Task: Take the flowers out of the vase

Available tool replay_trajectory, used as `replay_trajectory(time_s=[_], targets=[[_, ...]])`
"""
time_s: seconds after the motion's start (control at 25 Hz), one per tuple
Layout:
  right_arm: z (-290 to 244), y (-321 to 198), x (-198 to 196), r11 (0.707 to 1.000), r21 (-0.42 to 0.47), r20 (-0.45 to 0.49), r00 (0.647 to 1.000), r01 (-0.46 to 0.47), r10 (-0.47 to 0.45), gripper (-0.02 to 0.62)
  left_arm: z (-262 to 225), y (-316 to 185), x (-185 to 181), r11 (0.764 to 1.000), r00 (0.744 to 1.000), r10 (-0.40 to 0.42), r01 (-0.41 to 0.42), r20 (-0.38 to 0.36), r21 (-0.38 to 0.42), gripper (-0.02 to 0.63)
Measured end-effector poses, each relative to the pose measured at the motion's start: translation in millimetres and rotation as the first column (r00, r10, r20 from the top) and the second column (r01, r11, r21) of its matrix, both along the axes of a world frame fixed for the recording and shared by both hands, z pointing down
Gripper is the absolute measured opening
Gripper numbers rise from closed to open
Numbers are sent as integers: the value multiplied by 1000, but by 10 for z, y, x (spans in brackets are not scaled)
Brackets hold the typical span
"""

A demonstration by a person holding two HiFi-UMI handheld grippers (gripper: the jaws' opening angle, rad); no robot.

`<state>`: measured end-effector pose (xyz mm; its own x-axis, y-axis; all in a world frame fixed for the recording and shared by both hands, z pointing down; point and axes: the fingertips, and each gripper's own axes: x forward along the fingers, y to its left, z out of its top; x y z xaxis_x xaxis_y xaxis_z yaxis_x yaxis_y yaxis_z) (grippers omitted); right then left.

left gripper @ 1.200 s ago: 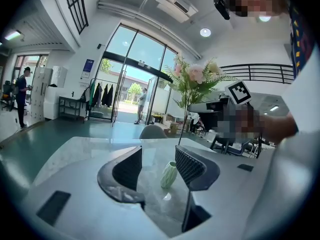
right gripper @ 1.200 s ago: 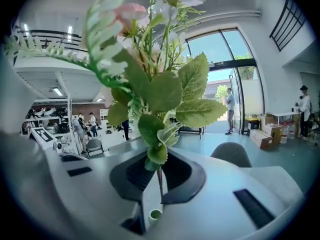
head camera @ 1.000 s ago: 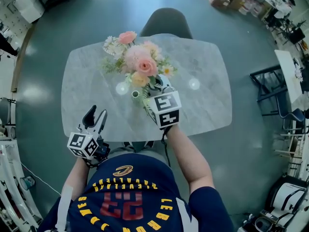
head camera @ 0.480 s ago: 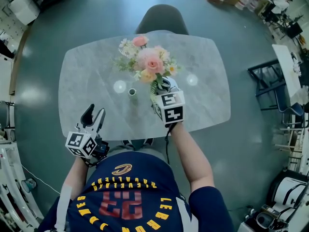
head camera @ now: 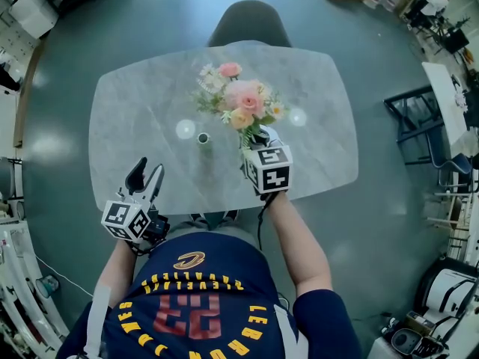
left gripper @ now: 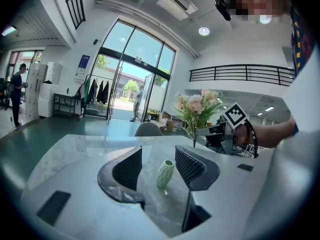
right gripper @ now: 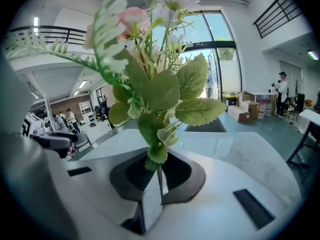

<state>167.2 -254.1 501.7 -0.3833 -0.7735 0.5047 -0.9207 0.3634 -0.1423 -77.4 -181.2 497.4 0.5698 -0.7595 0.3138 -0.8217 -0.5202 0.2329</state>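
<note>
A bunch of pink, peach and white flowers [head camera: 241, 103] with green leaves is held above the marble table [head camera: 322, 163], right of the small pale green ribbed vase [head camera: 203, 138]. My right gripper [head camera: 257, 135] is shut on the stems [right gripper: 159, 176], and the leaves [right gripper: 160, 91] fill its view. The vase [left gripper: 165, 173] stands upright with nothing in it. Seen from the left gripper it lies between the jaws, but the head view puts it well beyond them. My left gripper [head camera: 146, 176] is open at the table's near left edge. The flowers [left gripper: 197, 106] appear at its upper right.
A dark chair [head camera: 251, 25] stands at the table's far side. A black frame chair [head camera: 419, 129] stands off to the right. Two bright light reflections lie on the tabletop beside the vase and the flowers. The person's torso is close to the near edge.
My right gripper has carried the flowers to the right and lower, from above the vase to well clear of it. The left gripper has stayed in place.
</note>
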Motion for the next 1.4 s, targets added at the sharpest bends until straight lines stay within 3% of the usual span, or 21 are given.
replay_trajectory(time_s=[0.24, 0.48, 0.8, 1.4], targets=[[180, 45, 148, 996, -66, 103, 993, -58, 65, 32, 18, 3, 6, 1000, 1000, 0, 0, 1, -5, 211], [135, 28, 215, 996, -62, 118, 991, -61, 68, 31, 11, 11, 22, 1000, 1000, -5, 5, 2, -7, 211], [-7, 11, 109, 997, -54, 225, 972, -56, 66, 31, 28, 11, -26, 1000, 1000, 0, 0, 1, -4, 211], [-25, 92, 20, 998, -52, 229, 972, -35, 46, 31, 38, 22, -58, 1000, 1000, -4, 4, -1, -14, 210]])
